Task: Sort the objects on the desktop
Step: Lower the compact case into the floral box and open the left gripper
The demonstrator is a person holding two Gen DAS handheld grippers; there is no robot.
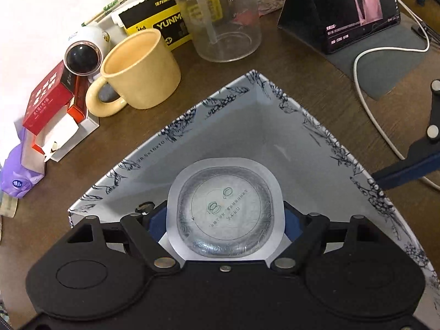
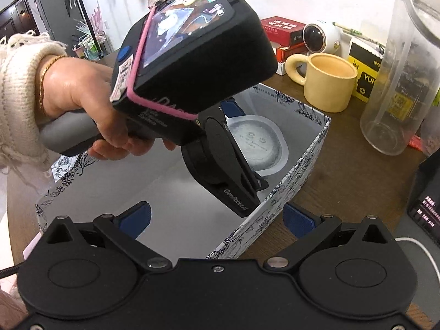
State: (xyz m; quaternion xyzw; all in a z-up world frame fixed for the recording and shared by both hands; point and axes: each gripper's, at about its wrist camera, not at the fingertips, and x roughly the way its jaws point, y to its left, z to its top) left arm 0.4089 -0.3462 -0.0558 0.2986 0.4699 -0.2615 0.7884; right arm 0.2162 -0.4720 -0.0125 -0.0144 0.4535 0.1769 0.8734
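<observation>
Inside the floral-printed cardboard box (image 1: pixel 324 137), the left gripper (image 1: pixel 225 214) is holding a sealed round blister pack (image 1: pixel 225 209) — its blue pads are pressing against the pack's white rim on both sides, and the pack is hanging just above the box's grey floor, toward the far corner. Seen from the right wrist camera, the person's left hand (image 2: pixel 82 96) is wrapping around the grey handle, tilting the left gripper down into the box, with the blister pack (image 2: pixel 258 140) showing beyond its black body. The right gripper (image 2: pixel 217 220) is hovering over the near edge of the box (image 2: pixel 275 214), its blue fingers (image 2: pixel 298 220) spread wide and gripping nothing — one is sitting over the box interior, the other outside the wall above the wooden desk (image 2: pixel 343 165).

Behind the box, a cream mug (image 1: pixel 140 71) is standing upright near a clear plastic measuring jug (image 1: pixel 220 16). Left of the mug, a small white camera with a dark dome lens (image 1: pixel 82 55) is lying beside red cartons (image 1: pixel 46 96), with a yellow-and-black battery box (image 1: pixel 154 19) behind. Farther right, a tablet (image 1: pixel 357 8) is standing propped on its folded case, screen lit, and a white cable (image 1: pixel 365 101) is trailing across the desk (image 1: pixel 220 68) beside it.
</observation>
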